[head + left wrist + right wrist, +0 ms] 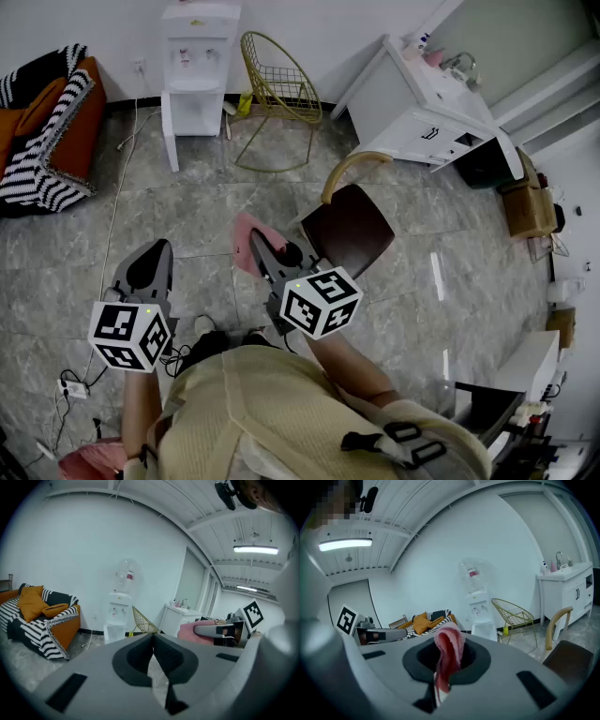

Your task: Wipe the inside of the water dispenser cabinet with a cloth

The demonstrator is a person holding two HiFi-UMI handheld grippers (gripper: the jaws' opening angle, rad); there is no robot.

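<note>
The right gripper (447,645) is clamped on the pink cloth (449,654). Its own view shows the fabric bunched between the two dark pads and hanging down below them. The left gripper (153,641) has its jaws pressed together at the tips, with nothing between them.

No brand or word can be read anywhere. The only print is the black-and-white square markers on each gripper's cube (321,302) and a red label on the bottle (471,575) that tops the water dispenser (195,67) — too small to make out.

The water dispenser stands against the wall, well ahead of both grippers across tiled floor (197,211). Only the head view shows its lower cabinet (195,114), with the door (170,131) standing open at the left side. The gripper views show the bottle, which the head view cuts off at its top edge.

A brown chair (352,227) is just beside the right gripper on its right. A gold wire chair (281,80) stands ahead of it, and a white sink unit (422,103) is farther ahead and to the right. A sofa (42,131) with orange and striped cushions lies well to the left of the left gripper. Each gripper view catches the other gripper at its edge — the left one sees the cloth off to its right.
</note>
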